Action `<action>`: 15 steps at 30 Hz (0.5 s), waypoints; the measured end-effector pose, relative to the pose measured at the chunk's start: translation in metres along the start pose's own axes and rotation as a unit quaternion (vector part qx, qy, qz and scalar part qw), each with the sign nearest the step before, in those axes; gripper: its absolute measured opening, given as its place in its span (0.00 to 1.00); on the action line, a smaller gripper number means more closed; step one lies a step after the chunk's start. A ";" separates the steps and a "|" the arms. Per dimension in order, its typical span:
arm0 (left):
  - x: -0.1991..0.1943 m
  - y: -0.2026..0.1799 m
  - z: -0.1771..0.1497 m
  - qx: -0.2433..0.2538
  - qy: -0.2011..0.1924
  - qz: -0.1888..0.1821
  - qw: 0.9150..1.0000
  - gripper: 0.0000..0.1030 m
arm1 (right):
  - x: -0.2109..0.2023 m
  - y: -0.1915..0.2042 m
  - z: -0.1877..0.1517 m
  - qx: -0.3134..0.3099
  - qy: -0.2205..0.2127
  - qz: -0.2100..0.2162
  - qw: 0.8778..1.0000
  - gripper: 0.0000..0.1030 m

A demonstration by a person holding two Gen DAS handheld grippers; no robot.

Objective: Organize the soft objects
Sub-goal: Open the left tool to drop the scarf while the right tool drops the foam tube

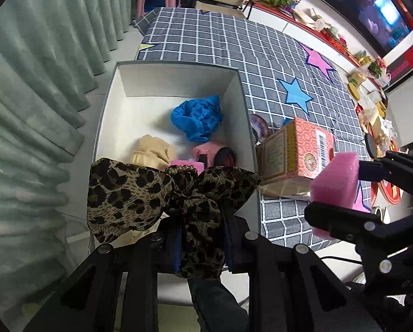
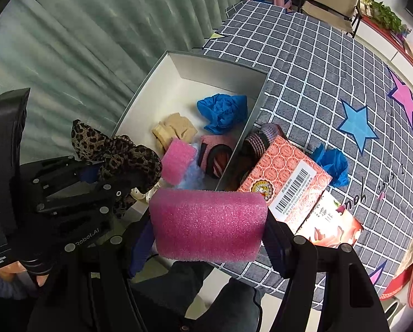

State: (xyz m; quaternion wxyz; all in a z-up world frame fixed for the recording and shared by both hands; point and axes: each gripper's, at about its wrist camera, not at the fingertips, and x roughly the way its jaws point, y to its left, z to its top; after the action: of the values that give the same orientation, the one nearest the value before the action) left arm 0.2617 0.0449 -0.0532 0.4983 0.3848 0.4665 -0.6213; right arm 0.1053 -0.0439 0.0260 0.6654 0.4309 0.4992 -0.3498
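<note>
Both tongs are loaded and point steeply down at the near end of the box (image 2: 176, 63); the left gripper (image 1: 201, 238) is clamped on a leopard bow (image 1: 140, 193), pinching it near its gathered middle so the two wings fan out free above the jaws, and it hangs just over the box's near rim; the right gripper (image 2: 209, 238) is clamped across the ends of a pink sponge (image 2: 206, 224), jaws set wide because the block is wide, and the foam bulges slightly at the pads, which suggests a firm but yielding hold; it sits just outside the box's near corner, beside the orange carton (image 2: 284, 182).

Inside the box lie a blue cloth (image 2: 223, 110), a beige cloth (image 2: 176, 131), a second pink sponge (image 2: 178, 160) and a pink-and-dark rolled item whose nature I cannot tell; they crowd the near half, while the far half is bare white floor. On the checked cloth (image 2: 317, 69) outside, another blue wad (image 2: 333, 166) waits beyond the carton, so the sorting looks roughly midway.

Judging by position, the bow goes in first, being already over the opening; the sponge is held off to the side, probably so the two tools do not collide above the narrow box; a drop toward the empty far half would avoid piling.
</note>
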 end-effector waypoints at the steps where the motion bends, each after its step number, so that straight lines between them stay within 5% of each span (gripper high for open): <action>1: 0.001 0.001 0.001 -0.001 -0.001 0.006 1.000 0.25 | 0.001 0.000 0.002 0.000 0.001 0.000 1.000 0.69; 15: 0.010 0.022 0.007 -0.025 0.007 0.032 0.999 0.25 | 0.017 0.018 0.026 -0.032 0.021 0.001 0.999 0.69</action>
State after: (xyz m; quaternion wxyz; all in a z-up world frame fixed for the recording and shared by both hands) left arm 0.2813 0.0342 -0.0648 0.5237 0.3914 0.4731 -0.5905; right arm 0.1357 -0.0618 0.0166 0.6685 0.4168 0.5238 -0.3241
